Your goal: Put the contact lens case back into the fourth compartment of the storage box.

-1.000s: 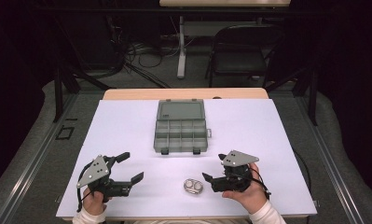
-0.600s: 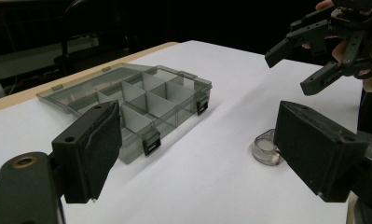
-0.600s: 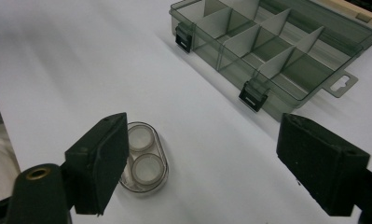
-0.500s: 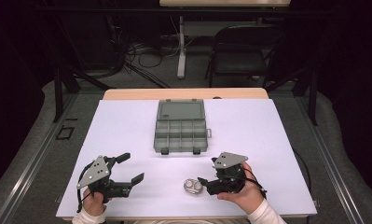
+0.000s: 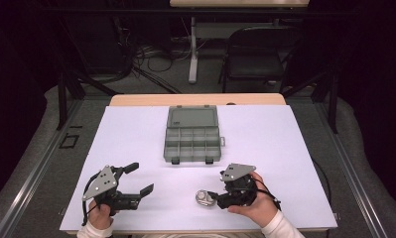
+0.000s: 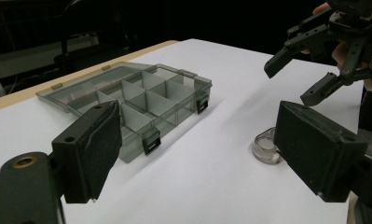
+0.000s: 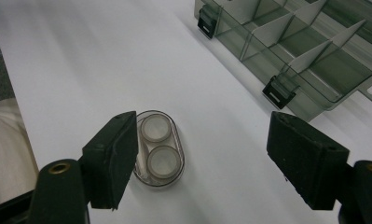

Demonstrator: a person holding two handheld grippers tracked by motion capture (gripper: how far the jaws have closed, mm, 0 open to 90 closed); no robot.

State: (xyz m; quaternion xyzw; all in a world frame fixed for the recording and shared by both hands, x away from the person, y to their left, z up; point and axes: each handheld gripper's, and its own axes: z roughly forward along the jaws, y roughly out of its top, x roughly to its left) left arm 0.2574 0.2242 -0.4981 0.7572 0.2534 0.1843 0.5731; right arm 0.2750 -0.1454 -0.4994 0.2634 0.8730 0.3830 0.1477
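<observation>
- Left gripper [image 5: 136,182]: low over the near-left of the table, jaws wide apart, nothing between them.
- Step in hand, by judgement: approach for pickup of the small clear twin-cup case [image 5: 204,198], flat on the white sheet [image 5: 285,148] near the front edge.
- Right gripper [image 5: 214,196]: just beside the case, on its right; jaws have just been closing, about half apart; in the right gripper view, one pad at the edge of the case [image 7: 158,148], the other well clear, no grip yet.
- Next move, by judgement: shift sideways to straddle the case, then close on it.
- Open compartment box [image 5: 192,135]: mid-table, lid laid back, compartments apparently empty.
- Room: dark; folding chair [image 5: 257,54] and floor cables [image 5: 151,64] beyond the table.
</observation>
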